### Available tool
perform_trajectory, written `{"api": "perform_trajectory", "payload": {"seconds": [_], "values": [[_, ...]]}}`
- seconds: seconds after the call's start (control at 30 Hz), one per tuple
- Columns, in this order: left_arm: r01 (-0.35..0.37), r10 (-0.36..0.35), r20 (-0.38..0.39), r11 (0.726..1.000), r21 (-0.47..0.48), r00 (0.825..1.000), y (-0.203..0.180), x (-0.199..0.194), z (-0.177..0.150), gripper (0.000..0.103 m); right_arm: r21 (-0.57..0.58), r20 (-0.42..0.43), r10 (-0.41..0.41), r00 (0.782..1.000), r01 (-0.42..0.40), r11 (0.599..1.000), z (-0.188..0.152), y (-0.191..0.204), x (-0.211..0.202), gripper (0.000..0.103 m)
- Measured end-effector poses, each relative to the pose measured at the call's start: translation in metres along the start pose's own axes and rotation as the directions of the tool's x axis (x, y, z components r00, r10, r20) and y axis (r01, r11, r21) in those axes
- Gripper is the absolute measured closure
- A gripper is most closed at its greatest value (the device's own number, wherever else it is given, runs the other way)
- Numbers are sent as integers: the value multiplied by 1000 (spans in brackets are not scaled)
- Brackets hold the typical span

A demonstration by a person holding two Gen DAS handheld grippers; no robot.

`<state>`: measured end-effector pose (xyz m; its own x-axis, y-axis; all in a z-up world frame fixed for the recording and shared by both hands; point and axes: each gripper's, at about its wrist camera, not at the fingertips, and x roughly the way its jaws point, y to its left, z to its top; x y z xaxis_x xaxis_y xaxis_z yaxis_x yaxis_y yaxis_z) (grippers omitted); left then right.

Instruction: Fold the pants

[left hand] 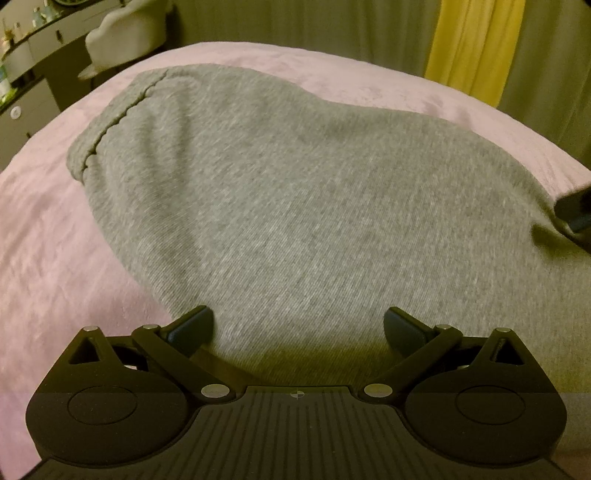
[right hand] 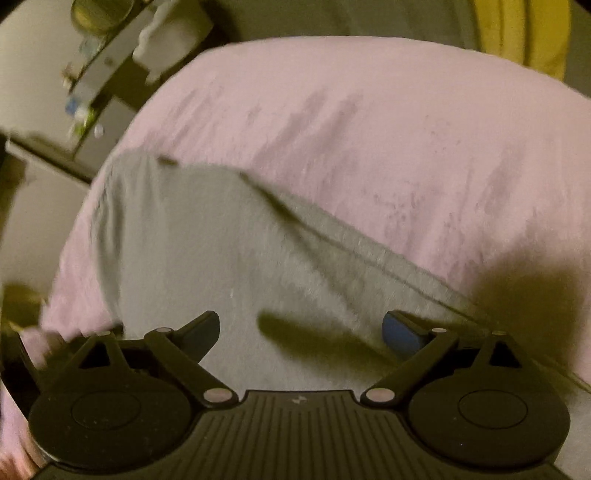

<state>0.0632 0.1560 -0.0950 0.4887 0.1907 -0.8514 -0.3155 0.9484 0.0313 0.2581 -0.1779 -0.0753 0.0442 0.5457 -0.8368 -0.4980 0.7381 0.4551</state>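
You are looking at no readable text, label, brand or number in either view. The small bottles on the shelf [left hand: 26,33] are showing labels too blurred to make out, and the gray pants [left hand: 295,206] are carrying no print.

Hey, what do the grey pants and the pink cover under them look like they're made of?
The grey pants look like soft, matte jersey or sweatshirt knit: heathered flecks, fine diagonal ribbing, and a stitched hem band at the far end. The pink cover looks like a plush, brushed fabric, perhaps fleece or velour: the right wrist view shows darker streaks where the nap lies differently. Exact fibres can't be told.
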Motion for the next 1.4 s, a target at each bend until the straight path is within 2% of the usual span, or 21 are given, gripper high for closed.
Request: {"api": "perform_trajectory", "payload": {"seconds": [0.17, 0.23, 0.27, 0.33, 0.37, 0.4, 0.53, 0.57, 0.67, 0.7, 0.77, 0.87, 0.97, 1.0, 1.1, 1.17, 1.23, 1.27, 1.33, 1.4], "values": [[-1, 1, 0, 1000, 0, 1000, 0, 0, 0, 0, -73, -28, -99, 995, 97, 993, -10, 12, 6, 7], [-3, 3, 0, 1000, 2, 1000, 0, 0, 0, 0, -52, 41, -108, 993, 110, 993, -5, 15, -3, 7], [-4, 4, 0, 1000, 3, 1000, 0, 0, 0, 0, -39, 79, -110, 991, 114, 993, -1, 16, -7, 12], [-3, 3, 0, 1000, 3, 1000, 0, 0, 0, 0, -43, 161, -167, 973, 176, 983, 7, 19, -13, 27], [-3, 3, -1, 1000, 3, 1000, 0, 0, 0, 0, -65, 186, -195, 963, 210, 976, 11, 22, -11, 41], [-2, 2, -1, 1000, 2, 1000, 0, 0, 0, 0, -97, 199, -201, 959, 223, 970, 15, 26, -7, 49], [0, 0, -1, 1000, 0, 1000, 1, 1, 0, 0, -175, 119, -156, 981, 176, 969, 22, 36, 18, 49], [1, -1, -1, 1000, 0, 1000, 1, 1, 0, 0, -199, 123, -167, 978, 189, 962, 21, 40, 23, 50], [2, -2, -1, 1000, -1, 1000, 1, 1, 0, 0, -254, 167, -188, 968, 227, 940, 16, 49, 28, 88], [3, -3, -1, 1000, -1, 1000, 1, 1, 0, 0, -267, 177, -211, 961, 253, 930, 15, 55, 27, 95], [3, -3, -1, 1000, -3, 1000, 1, 2, 1, 0, -343, 202, -257, 945, 314, 886, 15, 71, 27, 97], [0, 0, -1, 1000, 0, 1000, 0, 2, 1, 0, -406, 276, -324, 905, 415, 814, 17, 84, 27, 99], [1, -1, 0, 1000, -1, 1000, 0, 2, 0, 0, -345, 364, -392, 845, 513, 786, 24, 81, 26, 103], [1, -1, -1, 1000, -1, 1000, 0, 2, 0, 0, -290, 369, -424, 827, 536, 793, 27, 76, 27, 103], [4, -4, -1, 1000, -1, 1000, 1, 2, 0, 0, -102, 280, -455, 845, 498, 861, 31, 46, 28, 102], [7, -7, -1, 1000, -4, 1000, 2, 3, 1, 0, -36, 313, -404, 860, 436, 899, 20, 39, 8, 101], [7, -7, -2, 1000, -5, 1000, 2, 4, 1, 0, 17, 373, -358, 856, 380, 925, 0, 38, -19, 101], [6, -6, -2, 1000, -4, 1000, 2, 4, 2, 0, 15, 377, -332, 865, 353, 936, -10, 39, -25, 101], [4, -4, -2, 1000, -3, 1000, 2, 4, 2, 0, 11, 344, -299, 890, 314, 949, -32, 39, -29, 101], [4, -4, -2, 1000, -2, 1000, 2, 4, 1, 0, 5, 253, -256, 933, 263, 965, -51, 28, -21, 101]]}}
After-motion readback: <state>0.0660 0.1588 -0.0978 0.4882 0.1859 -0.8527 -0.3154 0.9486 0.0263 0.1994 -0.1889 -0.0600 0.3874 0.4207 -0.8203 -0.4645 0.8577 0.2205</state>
